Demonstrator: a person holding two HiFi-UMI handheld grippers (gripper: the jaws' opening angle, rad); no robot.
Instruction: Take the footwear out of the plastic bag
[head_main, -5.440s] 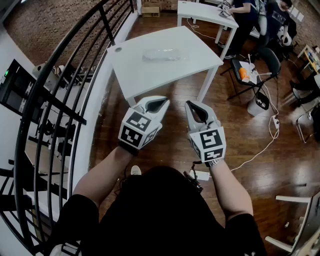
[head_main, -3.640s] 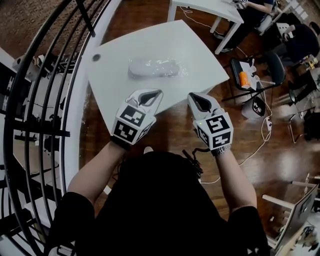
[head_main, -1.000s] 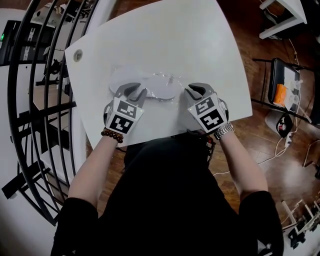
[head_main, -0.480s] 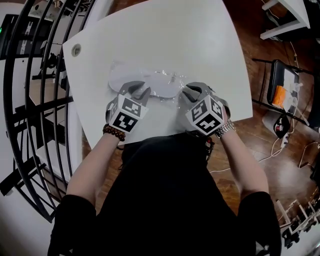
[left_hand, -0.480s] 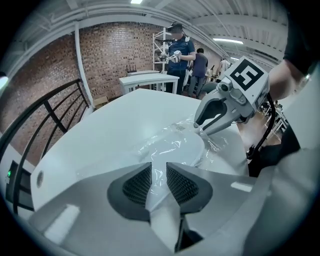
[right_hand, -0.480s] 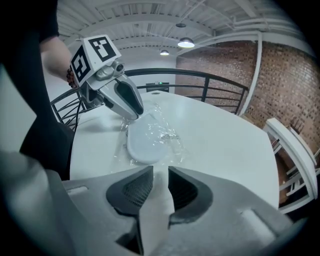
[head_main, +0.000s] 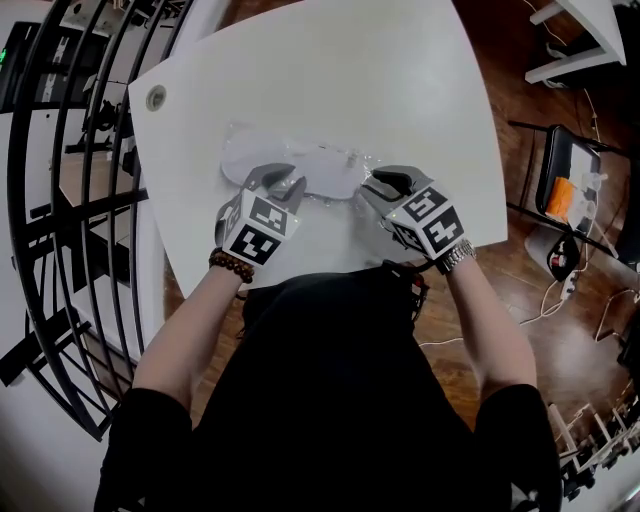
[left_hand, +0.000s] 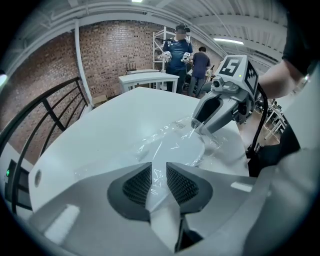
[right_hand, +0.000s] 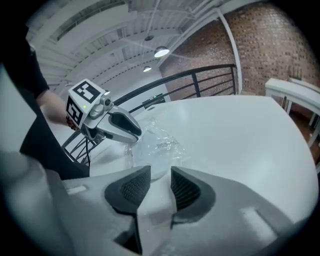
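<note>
One plastic bag (head_main: 345, 165) w/ white footwear (head_main: 262, 155) (on tbl (head_main: 350, 70)).

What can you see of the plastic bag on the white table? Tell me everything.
The plastic bag is clear, thin, crinkled film, glinting where it creases. It lies flat on the white table, near the person's edge, long side across, with white footwear showing through it. Its left end runs between the left gripper's slightly parted jaws; whether they pinch it is unclear. The right gripper's jaws have just been opening at its right end, pads apparently off the film.
</note>
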